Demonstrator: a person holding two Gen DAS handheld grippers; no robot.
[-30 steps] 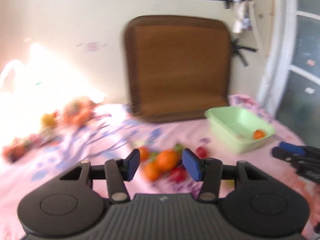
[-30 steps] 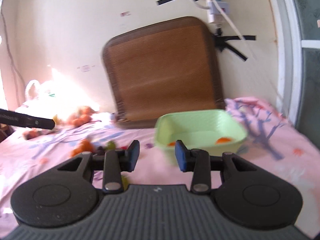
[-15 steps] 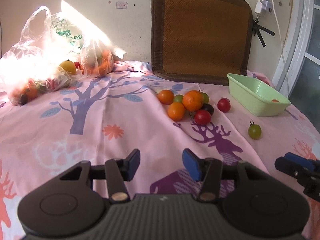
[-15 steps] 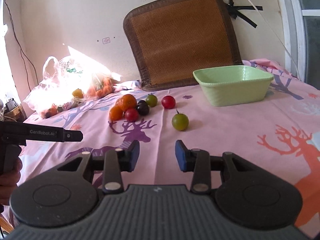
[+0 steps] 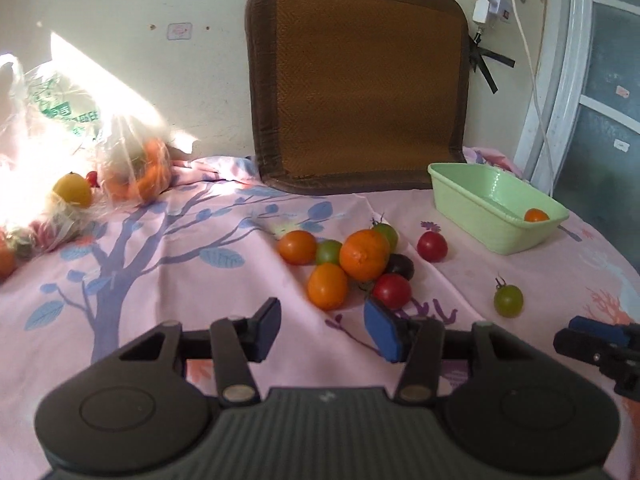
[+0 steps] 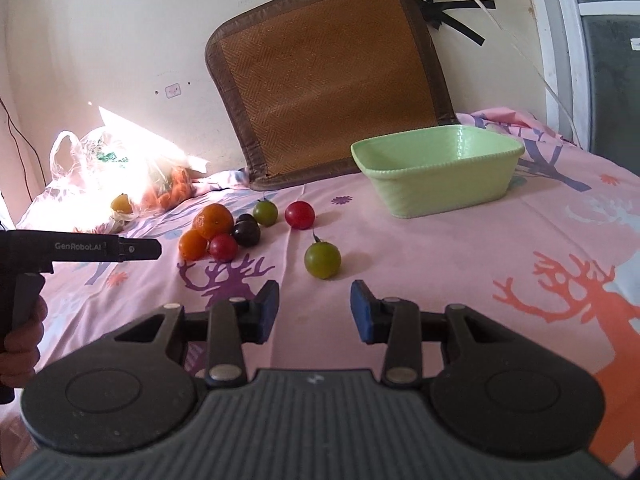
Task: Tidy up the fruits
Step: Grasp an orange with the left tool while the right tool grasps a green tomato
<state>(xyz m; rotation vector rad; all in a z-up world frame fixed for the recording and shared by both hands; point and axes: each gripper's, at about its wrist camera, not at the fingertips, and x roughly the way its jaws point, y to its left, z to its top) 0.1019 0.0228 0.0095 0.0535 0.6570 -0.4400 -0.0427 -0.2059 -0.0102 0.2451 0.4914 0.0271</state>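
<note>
— Where do I stand?
— My left gripper (image 5: 320,330) and right gripper (image 6: 314,312) both hang with jaws apart, empty. One orange fruit (image 5: 536,215) sits in the green bin (image 5: 496,236); the pile (image 5: 352,264) and a lone green tomato (image 6: 322,260) wait on the cloth.
— Any writing?
— "GenRobot.AI" on the left tool.

Blown-out sunlight left, fisheye-bent edges

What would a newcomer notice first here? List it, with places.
A cluster of oranges and tomatoes heaped mid-cloth, with a lone green tomato apart, just ahead of the open right gripper. Behind to the right sits a pale green basin; a brown woven mat leans on the wall.
</note>
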